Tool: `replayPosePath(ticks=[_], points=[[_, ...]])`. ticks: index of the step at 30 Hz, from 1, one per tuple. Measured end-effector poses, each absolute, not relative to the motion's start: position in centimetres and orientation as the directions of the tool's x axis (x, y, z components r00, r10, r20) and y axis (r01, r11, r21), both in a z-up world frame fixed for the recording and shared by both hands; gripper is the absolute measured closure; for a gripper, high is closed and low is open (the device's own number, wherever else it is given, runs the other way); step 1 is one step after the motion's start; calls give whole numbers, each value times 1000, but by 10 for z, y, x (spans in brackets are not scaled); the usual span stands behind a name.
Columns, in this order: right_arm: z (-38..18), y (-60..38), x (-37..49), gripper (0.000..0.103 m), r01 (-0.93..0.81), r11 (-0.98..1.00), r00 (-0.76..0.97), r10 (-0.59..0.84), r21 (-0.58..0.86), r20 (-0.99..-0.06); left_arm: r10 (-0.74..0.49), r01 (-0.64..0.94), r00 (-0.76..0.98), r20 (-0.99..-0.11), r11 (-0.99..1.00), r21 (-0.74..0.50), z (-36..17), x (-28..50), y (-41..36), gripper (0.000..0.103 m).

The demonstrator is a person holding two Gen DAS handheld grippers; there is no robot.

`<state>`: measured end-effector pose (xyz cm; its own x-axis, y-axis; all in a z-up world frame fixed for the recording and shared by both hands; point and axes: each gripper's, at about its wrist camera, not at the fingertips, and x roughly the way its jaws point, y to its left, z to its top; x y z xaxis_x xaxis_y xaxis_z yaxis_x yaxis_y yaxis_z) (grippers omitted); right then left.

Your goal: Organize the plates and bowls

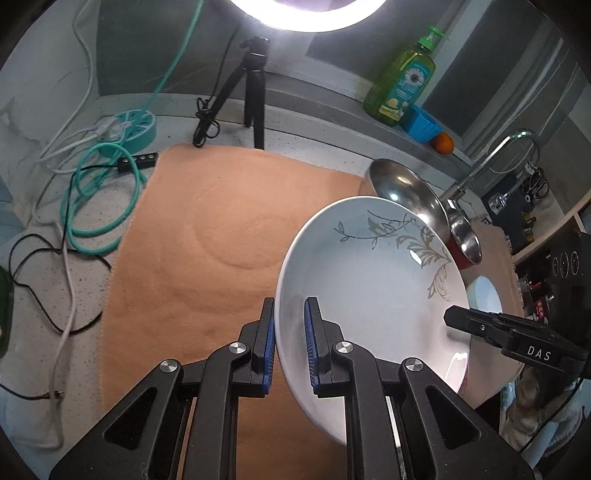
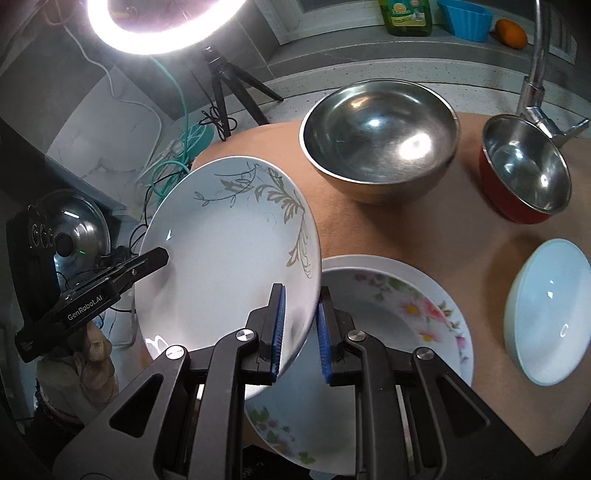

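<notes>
A white plate with a grey leaf pattern (image 1: 369,280) hangs tilted above the peach cloth (image 1: 207,258), held at opposite rims by both grippers. My left gripper (image 1: 290,306) is shut on its near left rim. My right gripper (image 2: 301,291) is shut on the right rim of the same leaf plate (image 2: 221,266); each gripper shows in the other's view, the right gripper (image 1: 452,319) and the left gripper (image 2: 162,255). Below it a flowered plate (image 2: 406,325) lies on the cloth. Beyond stand a large steel bowl (image 2: 380,144), a red bowl (image 2: 524,173) and a pale blue bowl (image 2: 546,310).
A ring light (image 2: 166,26) on a black tripod (image 1: 255,92) stands at the back, with teal and white cables (image 1: 99,192) to the left. On the ledge are a green soap bottle (image 1: 402,77), a blue cup (image 1: 421,122) and an orange (image 1: 443,142). A faucet (image 2: 535,74) rises at the right.
</notes>
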<state>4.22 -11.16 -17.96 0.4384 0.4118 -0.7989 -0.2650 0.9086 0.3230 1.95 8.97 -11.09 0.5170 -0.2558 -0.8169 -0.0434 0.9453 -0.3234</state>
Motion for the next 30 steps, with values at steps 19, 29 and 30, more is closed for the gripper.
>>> replayPosePath(ticks=[19, 29, 30], points=[[-202, -179, -4, 86, -155, 939, 426, 343, 306, -837, -321, 105, 404, -856, 946, -305, -131, -4, 11, 90], [-209, -185, -10, 86, -146, 943, 430, 333, 299, -839, -298, 123, 399, -868, 955, -271, -135, -6, 2, 90], [-210, -185, -9, 86, -146, 943, 429, 332, 298, -840, -295, 126, 397, -869, 955, -267, -136, -6, 1, 90]])
